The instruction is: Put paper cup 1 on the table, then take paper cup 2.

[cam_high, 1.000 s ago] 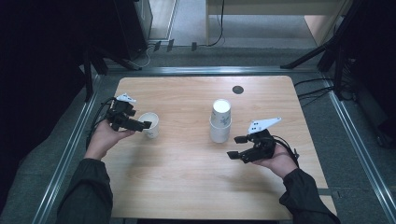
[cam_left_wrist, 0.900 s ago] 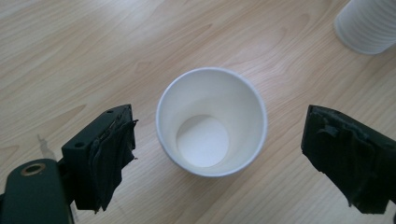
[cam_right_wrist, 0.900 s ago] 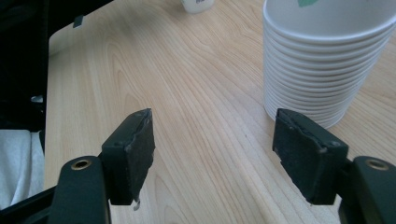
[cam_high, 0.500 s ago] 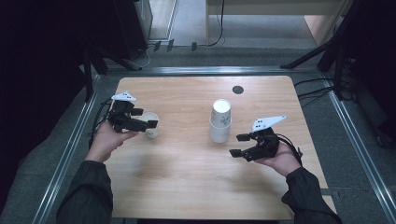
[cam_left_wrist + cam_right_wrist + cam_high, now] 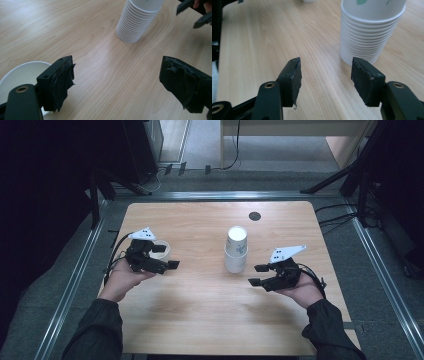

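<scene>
Your left gripper [image 5: 166,256] hovers with jaws spread wide, empty, beside one single white cup [image 5: 162,251] at nine o'clock. Your right gripper [image 5: 257,274] sits apart-jawed at four o'clock, near one stack of cups [image 5: 236,249], perhaps fifteen. Bare table [image 5: 210,320] lies between.

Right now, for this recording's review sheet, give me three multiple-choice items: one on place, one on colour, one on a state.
1. Where does the stack of paper cups stand?
A. near the table's middle
B. at the near left corner
C. on the floor

2. What colour is the single cup beside the left gripper?
A. red
B. white
C. blue

3. How do the right gripper's jaws stand?
A. shut on a cup
B. shut empty
C. open, empty

Answers: A, the stack stands between both hands; B, its rim shows white; C, bare wood shows between its pads.
</scene>
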Demonstrator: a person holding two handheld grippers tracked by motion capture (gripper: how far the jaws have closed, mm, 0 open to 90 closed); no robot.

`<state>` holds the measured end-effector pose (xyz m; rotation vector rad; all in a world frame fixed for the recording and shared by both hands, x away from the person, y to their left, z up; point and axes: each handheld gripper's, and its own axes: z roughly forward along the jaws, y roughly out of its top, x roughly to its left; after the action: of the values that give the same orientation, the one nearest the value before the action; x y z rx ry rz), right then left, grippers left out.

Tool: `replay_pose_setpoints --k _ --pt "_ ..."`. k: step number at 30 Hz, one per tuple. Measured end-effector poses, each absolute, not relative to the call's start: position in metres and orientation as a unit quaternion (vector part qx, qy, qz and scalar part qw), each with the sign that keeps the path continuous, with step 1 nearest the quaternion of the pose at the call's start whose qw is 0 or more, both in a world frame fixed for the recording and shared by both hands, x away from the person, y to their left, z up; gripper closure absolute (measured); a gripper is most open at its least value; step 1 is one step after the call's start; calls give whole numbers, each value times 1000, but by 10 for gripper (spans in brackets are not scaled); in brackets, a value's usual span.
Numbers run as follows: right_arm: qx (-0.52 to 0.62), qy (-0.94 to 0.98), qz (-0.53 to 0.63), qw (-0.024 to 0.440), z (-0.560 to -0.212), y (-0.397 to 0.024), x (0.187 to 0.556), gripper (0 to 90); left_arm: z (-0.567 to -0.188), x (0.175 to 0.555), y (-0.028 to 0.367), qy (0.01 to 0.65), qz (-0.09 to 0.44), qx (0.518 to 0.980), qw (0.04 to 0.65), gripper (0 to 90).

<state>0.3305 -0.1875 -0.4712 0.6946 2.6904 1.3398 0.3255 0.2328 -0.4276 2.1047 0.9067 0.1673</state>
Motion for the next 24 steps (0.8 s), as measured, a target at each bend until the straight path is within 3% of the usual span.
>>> replay_pose_setpoints --k 7,24 --pt "227 864 448 39 -455 -190 339 379 -434 314 225 346 42 830 435 129" --pt "223 879 420 41 -415 -193 381 336 -445 302 206 308 26 851 424 134"
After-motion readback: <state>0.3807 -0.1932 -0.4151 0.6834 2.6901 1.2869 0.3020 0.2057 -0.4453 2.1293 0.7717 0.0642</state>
